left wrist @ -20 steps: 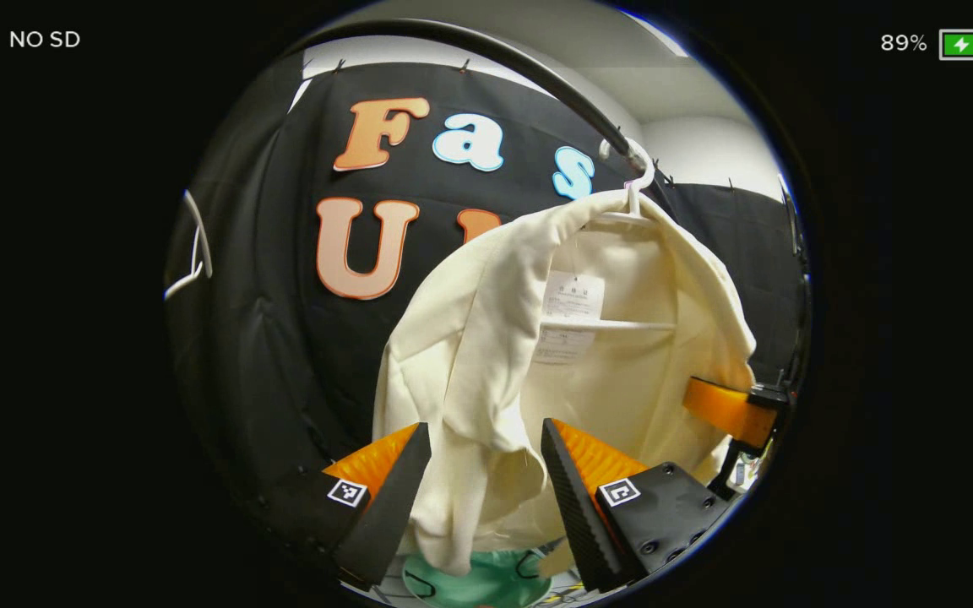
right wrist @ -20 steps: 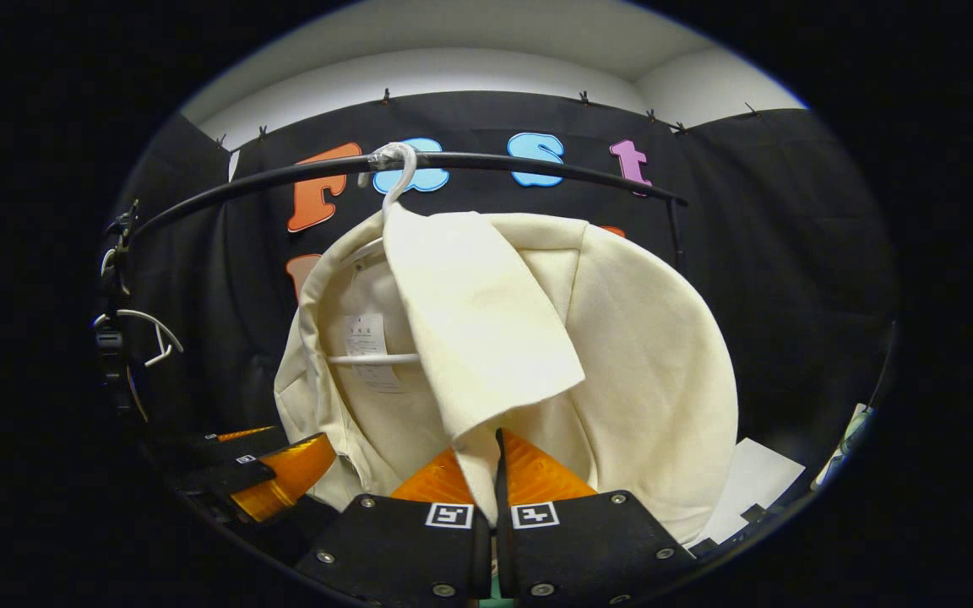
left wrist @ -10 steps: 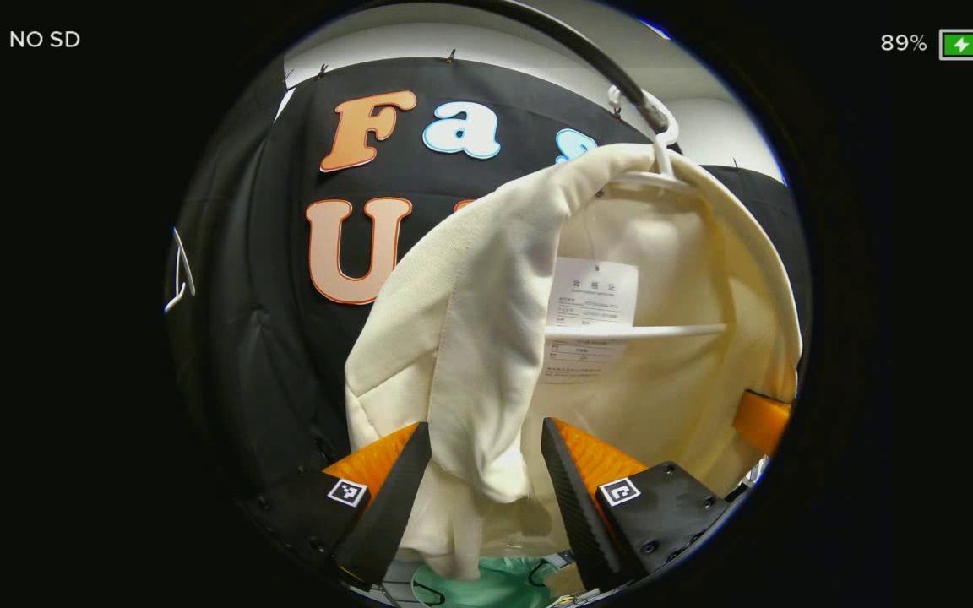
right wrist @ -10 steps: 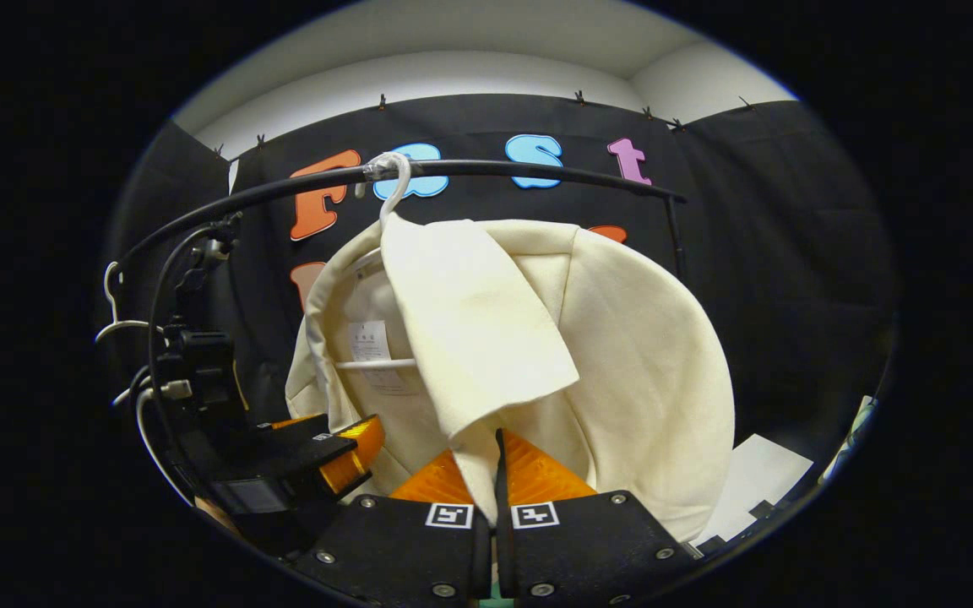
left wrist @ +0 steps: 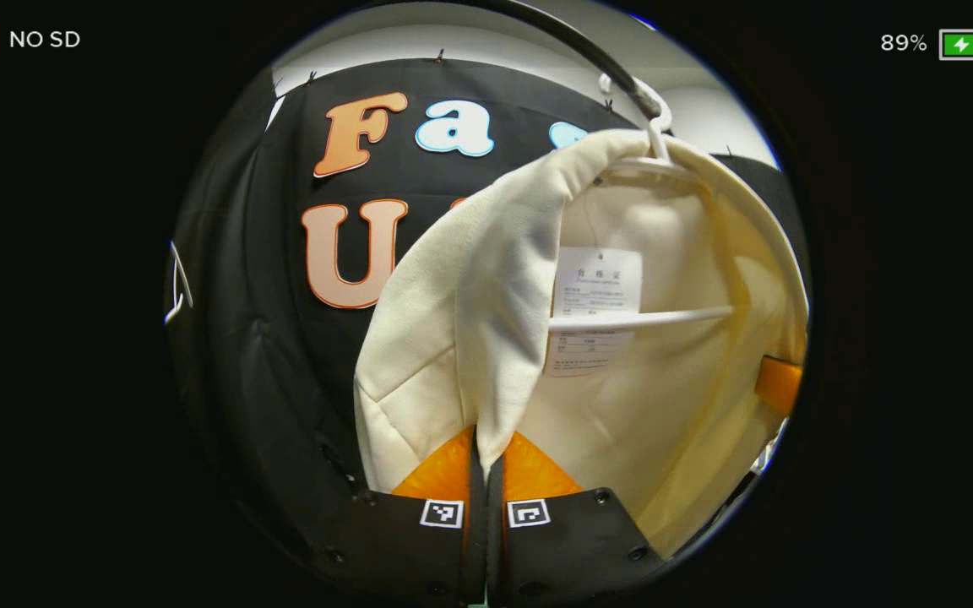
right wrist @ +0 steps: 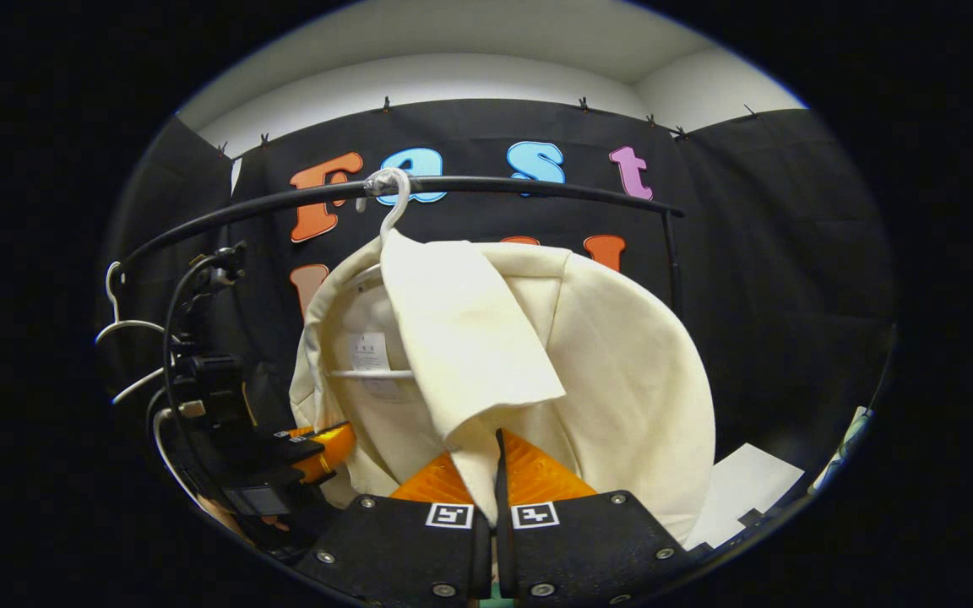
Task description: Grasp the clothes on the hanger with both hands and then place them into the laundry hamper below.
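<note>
A cream jacket hangs on a white hanger, whose hook sits over a black rail that runs across the top of the booth. The jacket is open at the front, and a paper tag shows inside it, just behind the hanger's crossbar.

The left gripper has its fingers pressed together on the edge of one front panel, well below the rail, with a fold of cream cloth pinched between them. In the right gripper view the same gripper sits at the jacket's lower edge, to the side of the hanger.

The right gripper also has its fingers closed tight, pinching the lower corner of the other front panel, below the hanger and nearer the middle of the jacket.
</note>
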